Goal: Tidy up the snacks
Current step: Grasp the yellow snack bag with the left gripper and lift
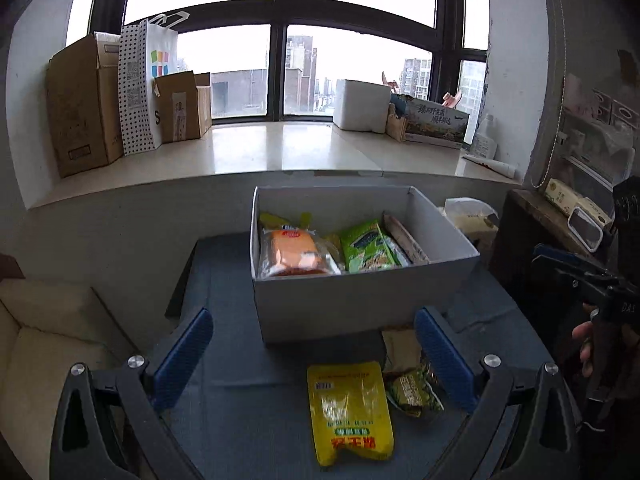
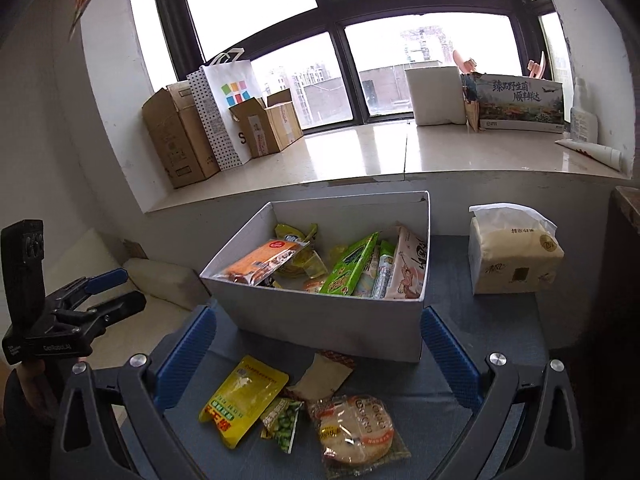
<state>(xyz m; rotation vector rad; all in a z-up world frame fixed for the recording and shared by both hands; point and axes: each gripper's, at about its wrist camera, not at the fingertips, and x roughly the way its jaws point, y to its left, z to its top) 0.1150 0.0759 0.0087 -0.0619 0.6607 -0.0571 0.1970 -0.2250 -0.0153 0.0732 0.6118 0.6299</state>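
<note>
Left wrist, gripper: left gripper [image 1: 314,360] spread wide, empty, above flat yellow plastic snack pouch [image 1: 350,412] on blue-grey table mat [image 1: 248,400].
Left wrist, risk: slippery pouch likely to slide from pads.
Right wrist, gripper: right gripper [image 2: 316,356] released, empty.
Right wrist, container: white cardboard box [image 2: 340,324] holding orange cake pack [image 2: 262,262] and green packets [image 2: 350,266].
Right wrist, loose: round clear-wrapped cracker pack [image 2: 356,432] near box; crushing possible.

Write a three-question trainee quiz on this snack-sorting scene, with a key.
1. True or false: the left gripper holds the yellow packet.
2. Which loose snack lies rightmost on the table in the right wrist view? A) the round cracker pack B) the green pea packet
3. What stands on the table to the right of the white box?

Key: 1 false, both grippers are open and empty. 2 A. 3 a tissue pack.
</note>
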